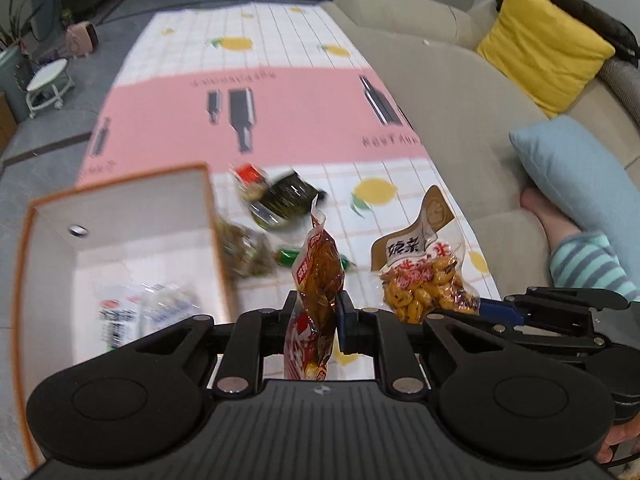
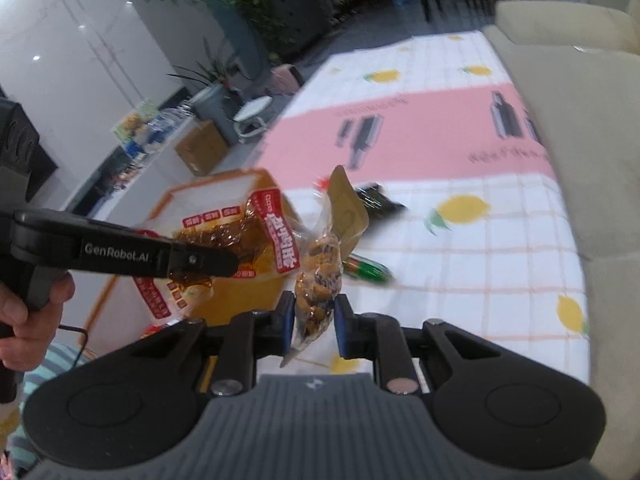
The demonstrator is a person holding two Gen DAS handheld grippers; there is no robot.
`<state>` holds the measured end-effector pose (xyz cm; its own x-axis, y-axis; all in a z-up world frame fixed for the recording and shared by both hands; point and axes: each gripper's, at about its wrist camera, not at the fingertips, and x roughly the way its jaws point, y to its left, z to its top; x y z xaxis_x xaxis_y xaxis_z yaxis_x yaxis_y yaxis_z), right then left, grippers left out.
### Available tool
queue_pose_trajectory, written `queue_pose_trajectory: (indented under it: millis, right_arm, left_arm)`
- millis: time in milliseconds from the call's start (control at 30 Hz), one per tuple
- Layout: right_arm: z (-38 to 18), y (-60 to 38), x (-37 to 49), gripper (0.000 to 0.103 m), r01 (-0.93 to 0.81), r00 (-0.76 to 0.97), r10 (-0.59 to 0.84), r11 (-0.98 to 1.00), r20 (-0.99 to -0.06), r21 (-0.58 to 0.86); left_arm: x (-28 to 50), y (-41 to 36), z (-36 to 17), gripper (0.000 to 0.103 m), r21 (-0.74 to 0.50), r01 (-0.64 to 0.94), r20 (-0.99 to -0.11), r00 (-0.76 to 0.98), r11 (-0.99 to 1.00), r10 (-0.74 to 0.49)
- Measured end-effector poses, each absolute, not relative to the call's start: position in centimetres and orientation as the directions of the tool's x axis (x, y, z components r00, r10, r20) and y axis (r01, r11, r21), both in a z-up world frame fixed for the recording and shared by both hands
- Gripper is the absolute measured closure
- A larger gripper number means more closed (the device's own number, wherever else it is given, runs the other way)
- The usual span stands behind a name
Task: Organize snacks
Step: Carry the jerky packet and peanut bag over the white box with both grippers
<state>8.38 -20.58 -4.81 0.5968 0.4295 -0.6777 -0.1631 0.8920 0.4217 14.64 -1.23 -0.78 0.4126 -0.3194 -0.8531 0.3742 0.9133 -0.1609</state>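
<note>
Two snack packs are held up off the tabletop [image 1: 400, 184]: a red-brown pouch [image 1: 318, 268] clamped in the left hand-held gripper [image 1: 316, 312], a peanut bag [image 2: 318, 276] pinched in the right hand-held gripper [image 2: 314, 320]. Next, probably, both get dropped into the orange-rimmed box [image 1: 120, 216] at near left.

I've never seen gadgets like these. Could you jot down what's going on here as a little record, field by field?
Setting: table with a pink and lemon-print cloth, beside a beige sofa
Left gripper: shut on a red-brown snack packet
Right gripper: shut on a bag of yellow snacks
Box: white inside, orange rim, some packets already inside
Still on cloth: dark packet, green packet
</note>
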Motion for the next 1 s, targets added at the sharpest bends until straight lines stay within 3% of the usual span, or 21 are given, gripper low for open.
queue_pose_trajectory:
  millis: [367, 667, 1000]
  right_arm:
    - [0.1, -11.9, 11.7, 0.086, -0.357, 0.554, 0.555, 0.832, -0.621, 0.425]
    - [-1.8, -3.2, 16.2, 0.086, -0.448, 0.445, 0.542, 0.824, -0.713, 0.346]
    - [-7.0, 1.1, 20.0, 0.086, -0.435, 0.326, 0.490, 0.837, -0.809, 0.331]
  left_arm:
    - [16.2, 6.4, 3.1, 0.084, -0.019, 0.298, -0.854, 0.492, 0.954, -0.170]
    - [19.5, 10.7, -1.2, 0.084, -0.017, 0.199, -0.892, 0.439, 0.980, -0.105]
    - [21.1, 12.3, -7.3, 0.084, 0.056, 0.192, -0.931, 0.364, 0.980, -0.018]
